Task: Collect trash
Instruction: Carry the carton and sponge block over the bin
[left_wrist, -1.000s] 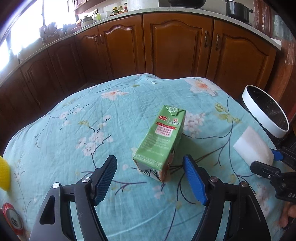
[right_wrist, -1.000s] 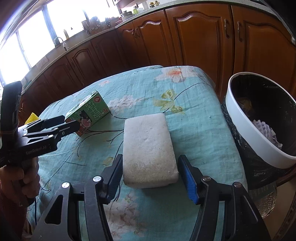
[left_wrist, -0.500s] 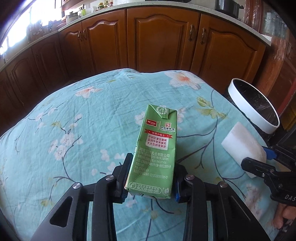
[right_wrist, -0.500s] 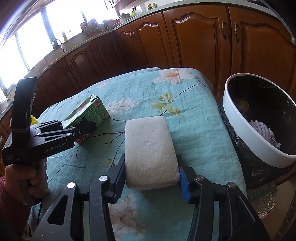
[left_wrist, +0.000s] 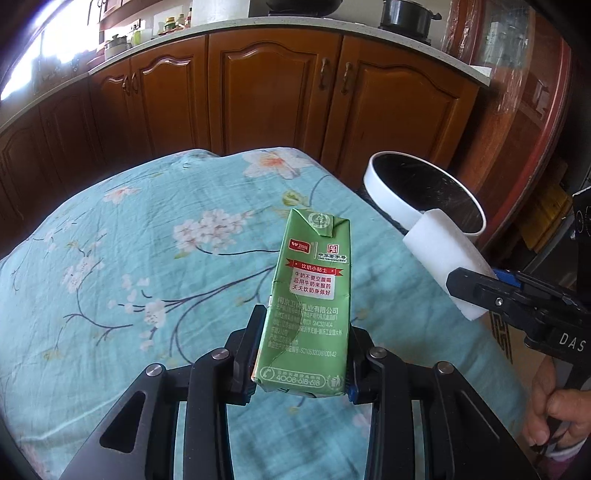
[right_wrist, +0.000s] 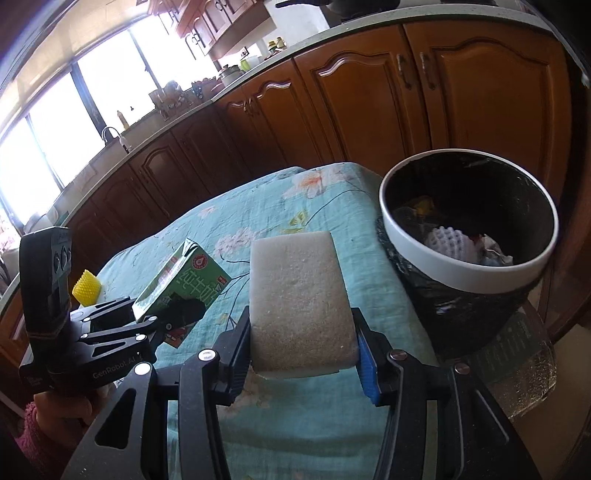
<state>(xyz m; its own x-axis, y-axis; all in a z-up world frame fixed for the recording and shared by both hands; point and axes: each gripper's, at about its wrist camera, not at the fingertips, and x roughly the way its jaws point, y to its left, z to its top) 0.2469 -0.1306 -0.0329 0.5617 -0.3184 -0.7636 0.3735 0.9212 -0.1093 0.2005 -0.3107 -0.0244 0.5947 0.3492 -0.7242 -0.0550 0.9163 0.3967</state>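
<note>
My left gripper (left_wrist: 301, 358) is shut on a green milk carton (left_wrist: 310, 306) and holds it above the floral tablecloth (left_wrist: 129, 258). The carton also shows in the right wrist view (right_wrist: 181, 284), at the left. My right gripper (right_wrist: 303, 347) is shut on a white foam block (right_wrist: 299, 302), lifted off the table. The block also shows in the left wrist view (left_wrist: 447, 254), at the right, near the bin. A white-rimmed trash bin (right_wrist: 469, 269) with a black liner stands off the table's right edge and holds some trash. It shows in the left wrist view too (left_wrist: 388, 192).
A yellow ridged object (right_wrist: 86, 288) lies at the table's far left. Brown kitchen cabinets (left_wrist: 277, 92) stand behind the table. A clear plastic sheet (right_wrist: 517, 369) lies below the bin.
Both grippers closed, the left on the carton and the right on the foam block, and lifted them off the cloth. Both now sit higher and closer to the bin.
</note>
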